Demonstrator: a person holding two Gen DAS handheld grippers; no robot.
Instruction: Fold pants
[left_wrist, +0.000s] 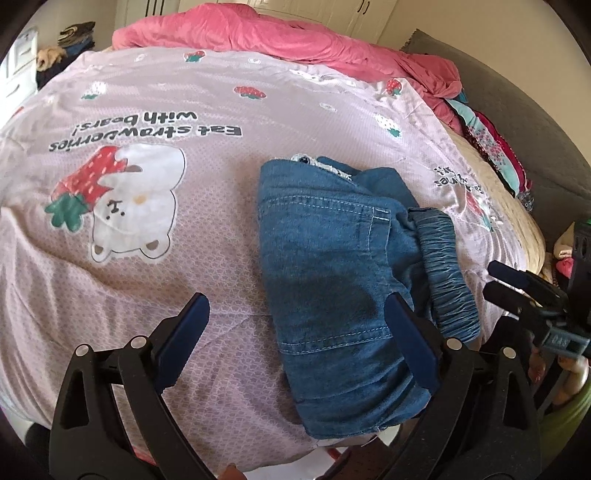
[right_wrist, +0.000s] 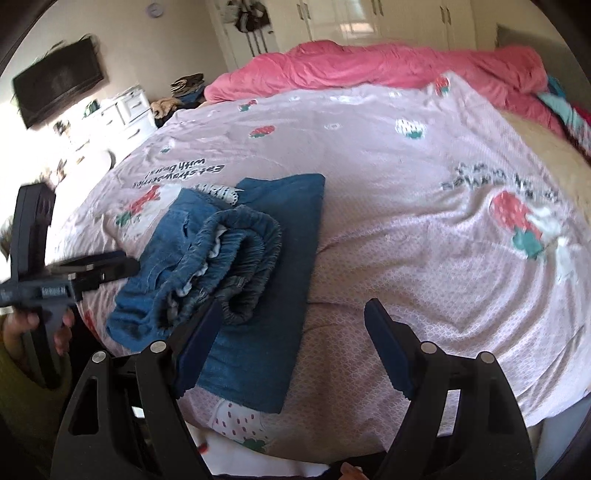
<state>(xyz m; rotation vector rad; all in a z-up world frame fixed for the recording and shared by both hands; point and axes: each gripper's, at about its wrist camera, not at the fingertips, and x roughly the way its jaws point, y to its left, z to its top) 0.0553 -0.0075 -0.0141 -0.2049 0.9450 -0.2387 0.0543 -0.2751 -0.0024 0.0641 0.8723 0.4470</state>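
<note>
Blue denim pants (left_wrist: 332, 266) lie folded into a compact stack on the pink strawberry bedsheet (left_wrist: 147, 258), elastic waistband (left_wrist: 443, 273) on the right side. My left gripper (left_wrist: 295, 332) is open and empty, just above the near edge of the pants. In the right wrist view the pants (right_wrist: 236, 258) lie at centre left with the waistband bunched on top. My right gripper (right_wrist: 295, 339) is open and empty, its left finger (right_wrist: 199, 343) over the pants' near edge. The right gripper also shows at the right edge of the left wrist view (left_wrist: 517, 284), the left gripper at the left of the right wrist view (right_wrist: 107, 269).
A pink duvet (left_wrist: 277, 40) is heaped along the far side of the bed. Patterned clothes (left_wrist: 491, 147) lie by the grey headboard (left_wrist: 517, 110). White drawers (right_wrist: 129, 110) and a wall TV (right_wrist: 59, 85) stand beyond the bed's left side.
</note>
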